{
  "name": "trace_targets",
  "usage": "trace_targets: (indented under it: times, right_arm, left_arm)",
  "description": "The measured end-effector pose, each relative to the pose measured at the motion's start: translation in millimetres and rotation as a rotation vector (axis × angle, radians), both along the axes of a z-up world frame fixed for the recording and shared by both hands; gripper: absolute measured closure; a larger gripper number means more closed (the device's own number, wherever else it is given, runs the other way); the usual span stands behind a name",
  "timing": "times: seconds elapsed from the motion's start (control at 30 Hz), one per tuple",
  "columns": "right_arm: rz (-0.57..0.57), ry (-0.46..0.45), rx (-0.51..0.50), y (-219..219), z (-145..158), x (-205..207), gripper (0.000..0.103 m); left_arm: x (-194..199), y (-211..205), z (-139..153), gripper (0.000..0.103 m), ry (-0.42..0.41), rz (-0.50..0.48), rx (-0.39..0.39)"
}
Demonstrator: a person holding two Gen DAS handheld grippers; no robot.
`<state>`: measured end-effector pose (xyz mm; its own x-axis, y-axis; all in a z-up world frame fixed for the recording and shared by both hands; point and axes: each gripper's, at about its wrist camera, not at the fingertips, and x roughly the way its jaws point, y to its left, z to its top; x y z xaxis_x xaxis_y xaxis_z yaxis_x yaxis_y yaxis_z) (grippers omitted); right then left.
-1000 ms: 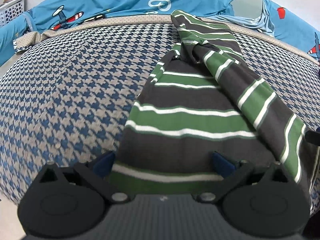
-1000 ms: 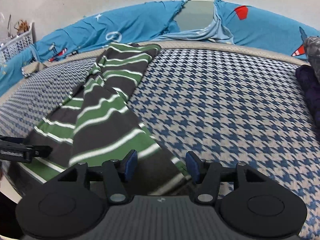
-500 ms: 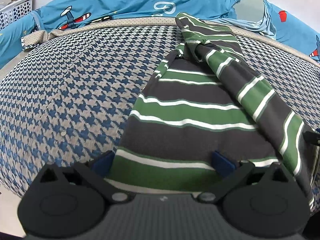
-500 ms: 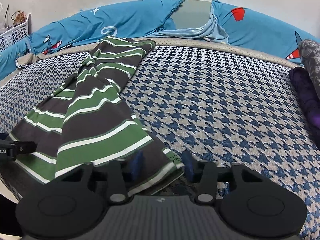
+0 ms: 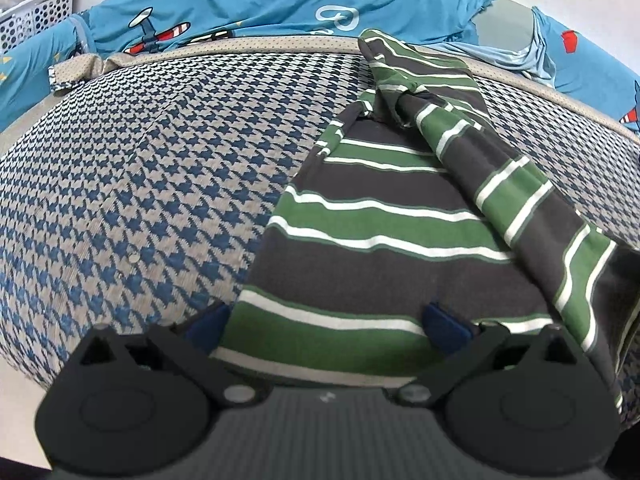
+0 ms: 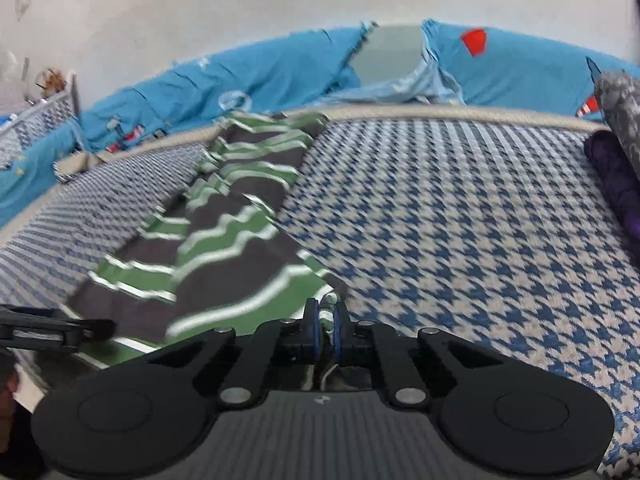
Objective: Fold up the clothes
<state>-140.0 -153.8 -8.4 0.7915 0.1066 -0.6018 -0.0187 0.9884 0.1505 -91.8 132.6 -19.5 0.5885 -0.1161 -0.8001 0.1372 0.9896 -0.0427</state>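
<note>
Left wrist view: one striped garment [image 5: 384,240], in green, dark grey and white, is seen lying lengthwise on one houndstooth cover [image 5: 140,184]. One blue printed sheet [image 5: 240,4] is bunched behind it, and one white basket [image 5: 36,12] is cut off at the upper left corner. The left gripper [image 5: 328,326] is spread wide, and the near hem lies between its blue pads without being pressed. In the right wrist view the picture is blurred. The right gripper [image 6: 326,330] is clenched on the near right corner of the garment. Two dark folded items [image 6: 616,168] are cut off at the right edge.
</note>
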Motion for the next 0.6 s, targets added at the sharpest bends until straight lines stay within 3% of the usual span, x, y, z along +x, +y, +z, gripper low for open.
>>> trace_targets:
  times: [0.23, 0.6]
  right_arm:
    - [0.121, -0.101, 0.064, 35, 25, -21, 0.095]
    - [0.321, -0.136, 0.126, 104, 41, -21, 0.095]
  left_arm:
    - [2, 15, 3, 0.0, 0.007, 0.073, -0.03]
    - [1, 38, 13, 0.0, 0.005, 0.122, -0.117]
